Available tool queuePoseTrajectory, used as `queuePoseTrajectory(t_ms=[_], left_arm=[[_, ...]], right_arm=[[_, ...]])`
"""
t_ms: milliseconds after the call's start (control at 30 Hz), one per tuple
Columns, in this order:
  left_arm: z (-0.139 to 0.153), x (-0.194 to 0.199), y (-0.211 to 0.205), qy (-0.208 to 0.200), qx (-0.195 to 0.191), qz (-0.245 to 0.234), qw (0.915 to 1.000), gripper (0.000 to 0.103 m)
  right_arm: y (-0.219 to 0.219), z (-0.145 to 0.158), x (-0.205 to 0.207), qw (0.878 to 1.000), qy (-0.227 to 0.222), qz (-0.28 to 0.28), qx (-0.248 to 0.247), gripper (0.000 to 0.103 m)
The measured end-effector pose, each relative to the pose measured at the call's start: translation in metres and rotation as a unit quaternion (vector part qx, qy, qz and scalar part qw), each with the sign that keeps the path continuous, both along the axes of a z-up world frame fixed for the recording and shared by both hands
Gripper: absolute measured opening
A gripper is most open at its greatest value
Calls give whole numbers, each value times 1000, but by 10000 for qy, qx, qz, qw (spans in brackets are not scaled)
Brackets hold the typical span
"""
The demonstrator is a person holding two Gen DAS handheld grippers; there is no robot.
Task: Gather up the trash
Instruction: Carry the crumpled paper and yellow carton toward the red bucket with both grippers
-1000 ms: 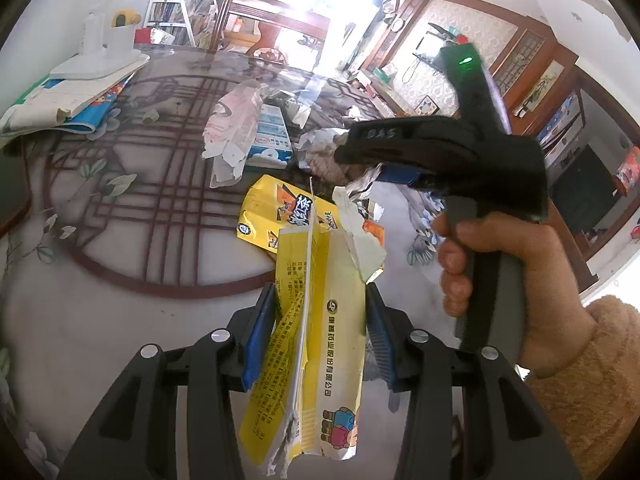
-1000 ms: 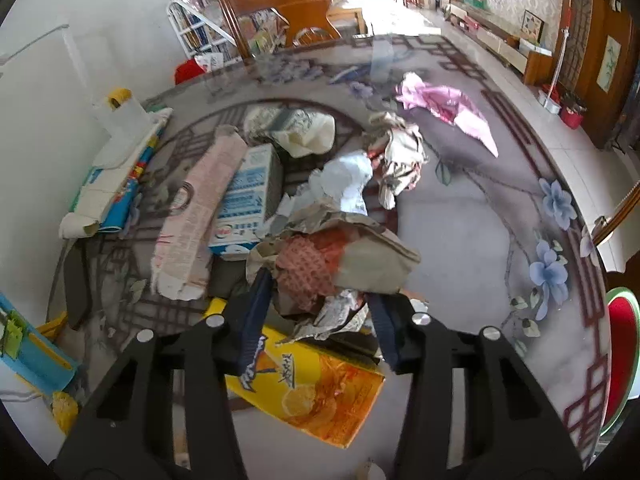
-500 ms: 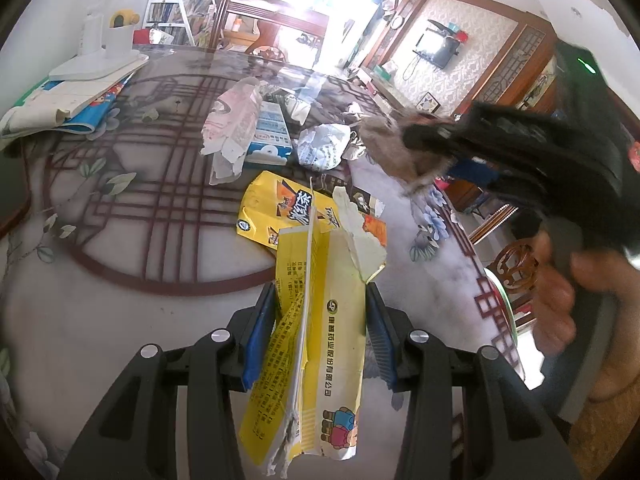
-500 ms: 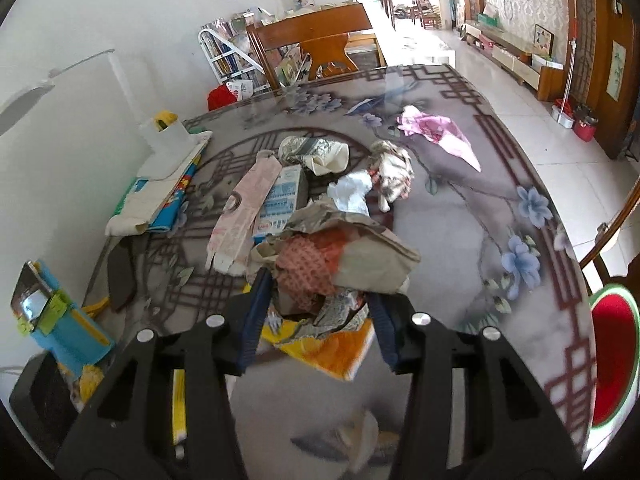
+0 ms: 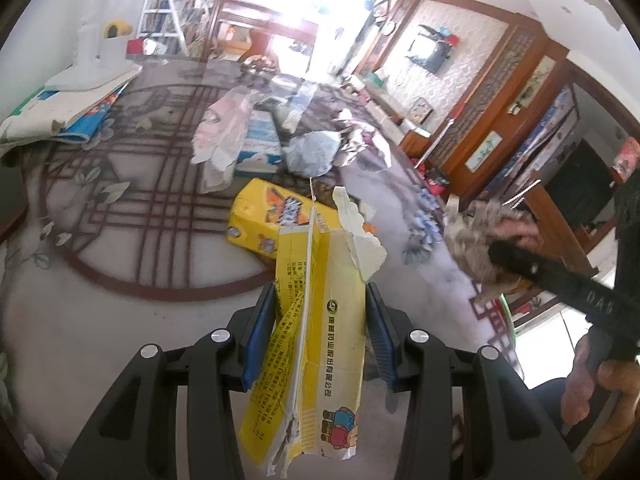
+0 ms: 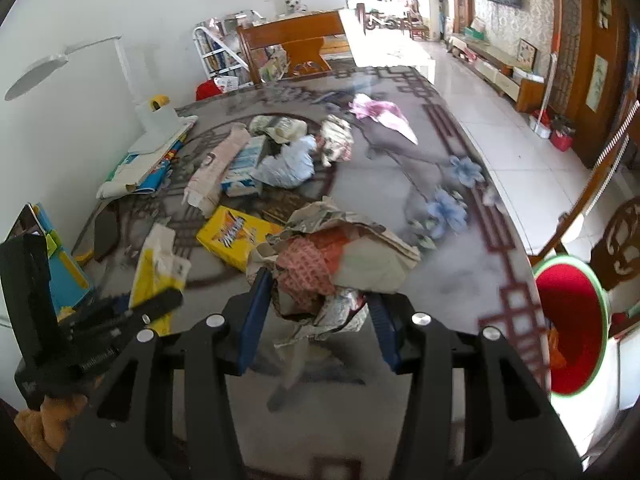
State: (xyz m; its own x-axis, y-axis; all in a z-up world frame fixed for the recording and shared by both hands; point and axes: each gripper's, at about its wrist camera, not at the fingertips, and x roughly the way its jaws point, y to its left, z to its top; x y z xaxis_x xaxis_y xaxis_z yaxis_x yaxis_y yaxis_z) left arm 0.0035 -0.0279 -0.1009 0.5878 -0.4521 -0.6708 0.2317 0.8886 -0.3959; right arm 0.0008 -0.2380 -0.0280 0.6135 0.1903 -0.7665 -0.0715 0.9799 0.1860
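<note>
My left gripper (image 5: pixel 320 316) is shut on a torn yellow and white carton (image 5: pixel 320 320) and holds it above the near side of the table. The carton and left gripper also show in the right wrist view (image 6: pixel 160 268). My right gripper (image 6: pixel 318 304) is shut on a crumpled wad of paper and wrappers (image 6: pixel 340 252), lifted off the table near its right edge; the wad shows blurred in the left wrist view (image 5: pixel 476 240). A red bin with a green rim (image 6: pixel 572 320) stands on the floor to the right of the table.
On the patterned round table (image 6: pixel 452 272) lie a yellow box (image 6: pixel 236 236), a blue and white box (image 6: pixel 244 164), a pink wrapper (image 6: pixel 216 168), a pale blue bag (image 6: pixel 288 164), crumpled papers (image 6: pixel 336 140) and a pink cloth (image 6: pixel 380 114). A lamp (image 6: pixel 152 120) and books stand at the left.
My right gripper has lifted the wad off the pile and carried it back and to the right, toward the table's right edge. The left gripper and its carton have stayed put.
</note>
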Motion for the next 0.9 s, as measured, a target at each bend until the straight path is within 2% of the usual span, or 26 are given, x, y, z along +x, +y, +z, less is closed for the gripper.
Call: queuePoseTrajectory(t_ms=[67,167,300,367,433,533,900], left_arm=[[4,-4,-3,-165,-2,-77,9998,42],[8,-9,-12,-390,233,-180,9988,42],[3,-10,-15,-282,182,-243,9991,42],[3,-10,-17,-247,284,-227,9990,42],[6,-11,-19,-214,354,-204,9989,42],[17,-13,-27,-227,244,-196,9993,42],[55,-18,-99,-262,238,-654,9972,42]], right_arm=[[-8,-1,-6,9999,13,-104,44,47],[-24,-2,-17,9995,-29,-277,144,47],[-40,-2,-30,9982,-77,-415,419,47],[-50,4,-37,9968,-208,-448,631,47],[-56,10,-41,9965,-314,-470,613,47],[-65,15,-46,9961,-355,-472,662,47],[-106,29,-67,9922,-548,-860,714,47]])
